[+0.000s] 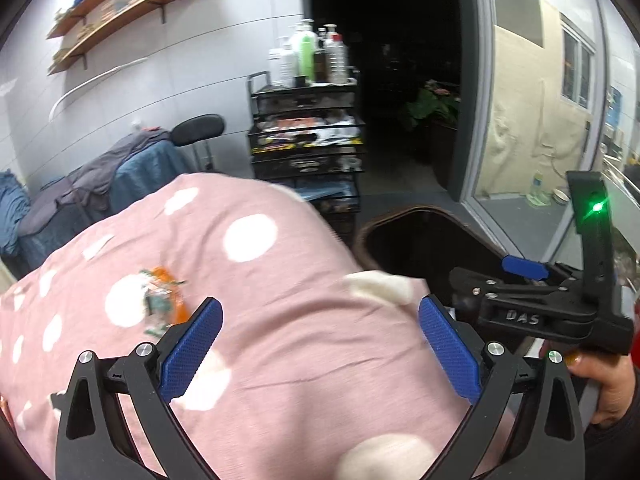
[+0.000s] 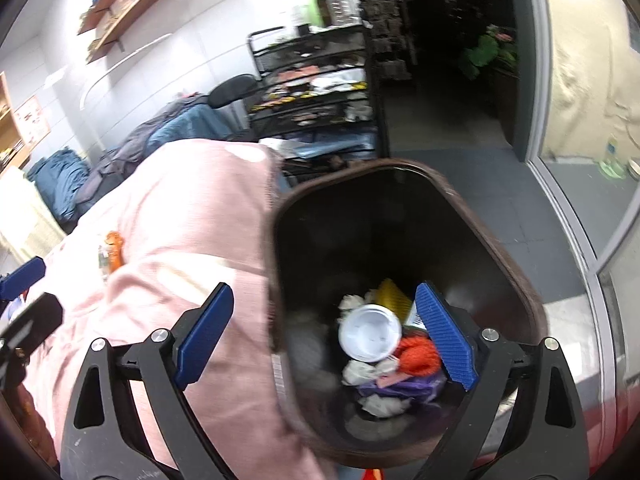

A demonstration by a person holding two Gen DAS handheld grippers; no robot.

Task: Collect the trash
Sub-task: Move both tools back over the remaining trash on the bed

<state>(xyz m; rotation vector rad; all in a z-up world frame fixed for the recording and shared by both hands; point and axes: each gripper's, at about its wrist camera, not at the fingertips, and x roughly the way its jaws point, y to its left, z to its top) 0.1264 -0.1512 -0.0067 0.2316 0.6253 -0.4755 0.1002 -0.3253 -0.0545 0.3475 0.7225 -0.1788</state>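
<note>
An orange and green wrapper [image 1: 164, 300] lies on the pink polka-dot bed cover [image 1: 280, 320]; it also shows in the right wrist view [image 2: 111, 257]. My left gripper [image 1: 320, 344] is open and empty above the cover, with the wrapper just left of its left finger. A dark brown bin [image 2: 516, 276] stands beside the bed and holds a white cup lid [image 2: 370, 333], crumpled tissues, orange netting and a yellow item. My right gripper [image 2: 326, 338] is open and empty over the bin's mouth. The bin [image 1: 400, 220] and the right gripper show at the right of the left wrist view.
A black mesh trolley [image 1: 308, 136] with bottles on top stands beyond the bed. A black chair [image 1: 198, 130] and blue-grey cloths [image 1: 100, 176] lie at the left by the wall. A glass door [image 1: 540, 100] and a dark doorway are at the right. Wooden shelves [image 1: 120, 4] hang on the wall.
</note>
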